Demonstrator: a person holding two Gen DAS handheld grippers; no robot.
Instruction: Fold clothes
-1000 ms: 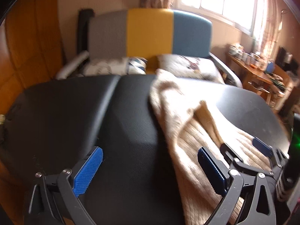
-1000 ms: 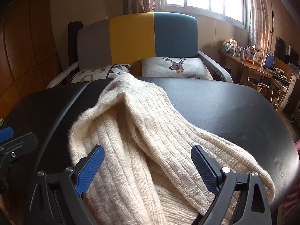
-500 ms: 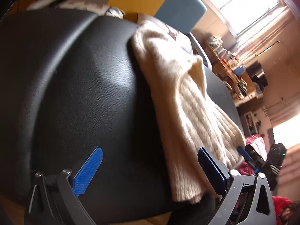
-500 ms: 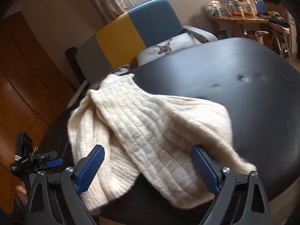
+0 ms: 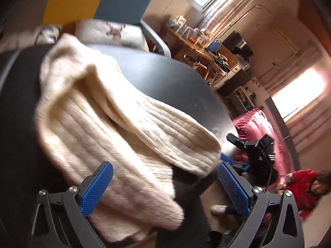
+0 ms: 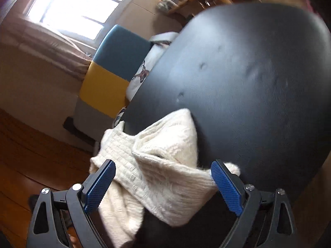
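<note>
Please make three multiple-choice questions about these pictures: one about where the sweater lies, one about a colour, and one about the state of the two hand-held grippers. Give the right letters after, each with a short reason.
1. Where does the cream sweater lie?
A. On the black padded surface, with part hanging over its edge
B. Folded on the sofa seat
C. On the floor

2. What colour are the pads on the fingers?
A. Red
B. Blue
C. Green

3. How do the left hand-held gripper and the right hand-held gripper stand?
A. Both shut on the sweater
B. Only one is open
C. Both open, with the sweater between the fingers

Answers:
1 A: the knit spreads across the black surface and droops past its near edge.
2 B: the ribbed pads are blue in both views.
3 C: in each view the fingers stand wide apart and do not pinch the knit.
</note>
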